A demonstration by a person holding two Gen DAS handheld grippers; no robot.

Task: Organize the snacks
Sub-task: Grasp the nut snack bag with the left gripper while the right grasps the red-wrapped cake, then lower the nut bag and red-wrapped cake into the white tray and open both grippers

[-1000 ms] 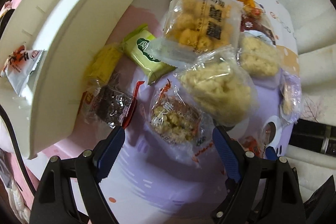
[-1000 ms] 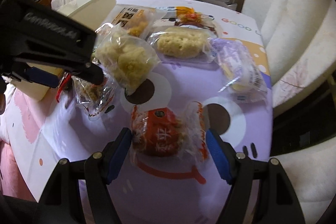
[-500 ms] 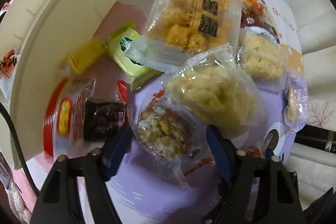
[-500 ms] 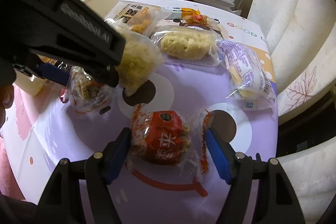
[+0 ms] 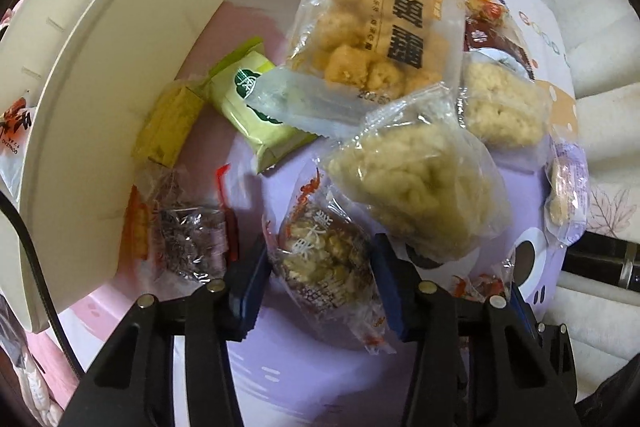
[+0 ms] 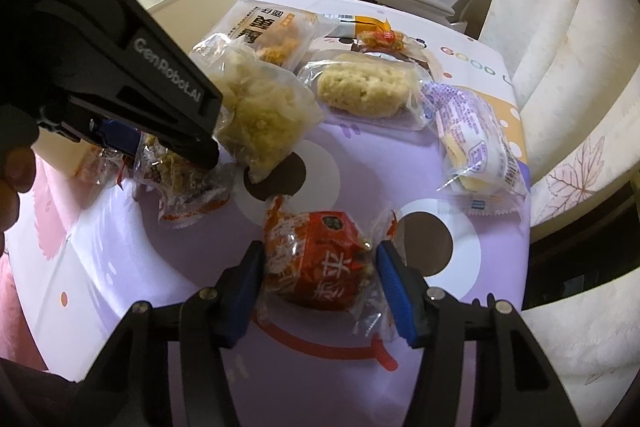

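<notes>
Snack packets lay scattered across the purple-patterned counter (image 6: 168, 267). Pointing straight down, the left hand-held gripper (image 5: 320, 267) had just been closing its jaws around a clear packet of brown nut brittle (image 5: 324, 259) with red print; both blue pads pressed into the wrapper's sides. That packet sat toward the counter's near left part, just beside a dark crumbly snack in a red-edged wrapper (image 5: 188, 243) that lay against the wall of a white tray (image 5: 120, 67). The right hand-held gripper (image 6: 320, 267) had likewise been closing its jaws, and its blue pads met the crinkled film of a red-wrapped snack (image 6: 320, 263) near the counter's front edge. Farther back lay a bag of pale shredded crisps (image 6: 264, 115), a pale puffed rice cake (image 6: 364, 87), a purple-printed roll (image 6: 476, 139) near the right edge, and a large bag of golden fried puffs (image 5: 372, 27).
</notes>
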